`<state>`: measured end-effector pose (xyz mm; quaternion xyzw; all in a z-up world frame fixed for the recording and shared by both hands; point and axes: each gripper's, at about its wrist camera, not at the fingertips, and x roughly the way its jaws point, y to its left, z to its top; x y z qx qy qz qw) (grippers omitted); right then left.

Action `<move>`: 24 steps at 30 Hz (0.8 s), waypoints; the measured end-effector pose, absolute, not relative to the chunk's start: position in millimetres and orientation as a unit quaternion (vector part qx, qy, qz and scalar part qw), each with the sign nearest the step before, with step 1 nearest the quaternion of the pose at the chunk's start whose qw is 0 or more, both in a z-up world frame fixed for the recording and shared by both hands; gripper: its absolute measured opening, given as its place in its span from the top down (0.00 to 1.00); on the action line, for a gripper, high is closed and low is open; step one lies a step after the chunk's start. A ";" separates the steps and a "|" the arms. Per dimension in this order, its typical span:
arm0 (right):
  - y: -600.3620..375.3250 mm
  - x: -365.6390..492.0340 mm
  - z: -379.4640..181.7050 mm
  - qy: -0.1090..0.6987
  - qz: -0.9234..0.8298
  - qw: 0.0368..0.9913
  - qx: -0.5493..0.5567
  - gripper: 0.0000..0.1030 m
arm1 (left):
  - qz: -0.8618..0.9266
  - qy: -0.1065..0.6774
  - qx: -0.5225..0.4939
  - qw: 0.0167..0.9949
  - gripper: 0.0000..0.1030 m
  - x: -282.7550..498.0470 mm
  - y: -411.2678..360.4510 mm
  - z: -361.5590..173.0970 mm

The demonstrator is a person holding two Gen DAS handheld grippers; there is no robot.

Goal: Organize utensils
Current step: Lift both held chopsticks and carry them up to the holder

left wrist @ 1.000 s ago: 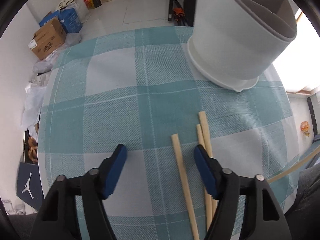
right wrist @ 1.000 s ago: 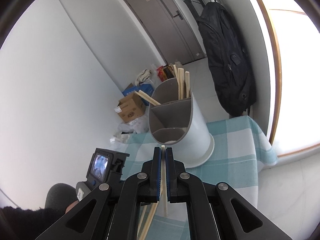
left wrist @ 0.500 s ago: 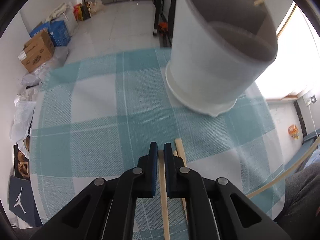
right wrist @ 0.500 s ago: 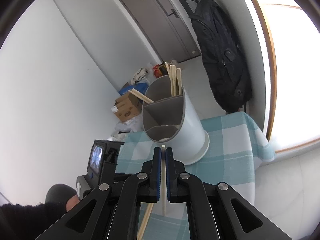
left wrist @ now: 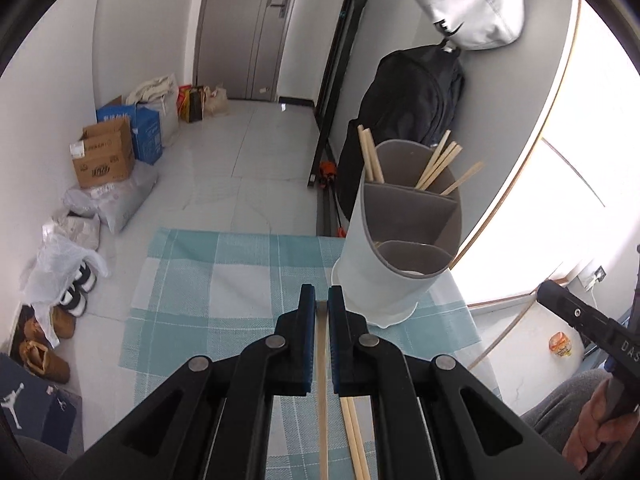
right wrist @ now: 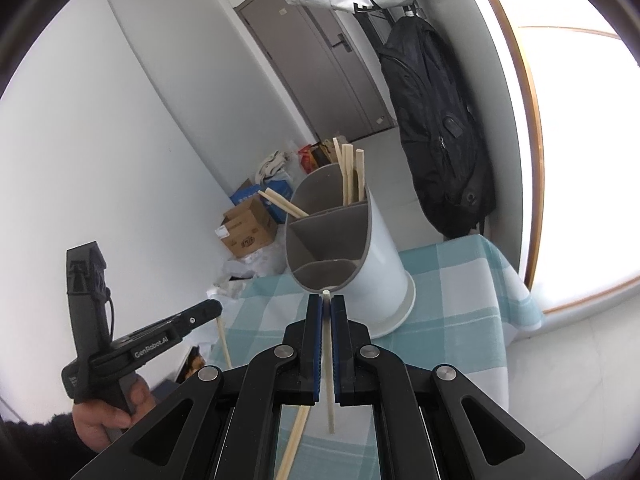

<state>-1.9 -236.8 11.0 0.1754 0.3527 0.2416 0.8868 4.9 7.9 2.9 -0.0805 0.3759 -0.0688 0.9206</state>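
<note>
Left gripper (left wrist: 321,304) has lifted its chopstick (left wrist: 322,380) toward holder (left wrist: 396,256).

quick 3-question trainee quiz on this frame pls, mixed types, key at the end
1. True or false: the left gripper is shut on a chopstick.
2. Multiple choice: in the utensil holder, the chopsticks stand in (A) the nearest compartment, (B) the middle compartment, (C) the farthest compartment.
3. Fill in: the right gripper holds a chopstick, and the holder stands on a teal and white ____ tablecloth.

Key: 1 true; 2 C; 3 checked.
</note>
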 end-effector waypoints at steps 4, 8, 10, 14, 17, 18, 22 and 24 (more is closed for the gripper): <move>-227.2 -3.1 24.1 0.341 0.247 0.895 0.146 0.97 | -0.088 0.373 -0.072 0.921 0.98 0.4 16.0 8.8; -220.0 -10.5 37.8 0.325 0.250 0.902 0.136 0.97 | -0.096 0.356 -0.072 0.927 0.98 -4.6 15.9 23.4; -216.8 -12.9 41.6 0.322 0.253 0.902 0.136 0.97 | -0.101 0.352 -0.075 0.927 0.98 -4.0 16.7 29.2; -210.4 -15.4 49.9 0.317 0.254 0.905 0.126 0.97 | -0.103 0.348 -0.067 0.929 0.98 -3.1 14.8 37.4; -206.0 -14.8 59.6 0.309 0.255 0.909 0.118 0.97 | -0.107 0.347 -0.064 0.929 0.98 -0.3 13.3 40.7; -205.2 -13.9 62.9 0.306 0.255 0.910 0.117 0.97 | -0.107 0.347 -0.064 0.930 0.98 1.0 13.1 42.4; -203.4 -10.0 78.3 0.294 0.257 0.913 0.114 0.97 | -0.114 0.342 -0.066 0.930 0.98 3.5 11.5 52.7; -203.8 -8.1 85.5 0.289 0.257 0.915 0.115 0.97 | -0.119 0.339 -0.066 0.931 0.98 4.7 9.1 60.0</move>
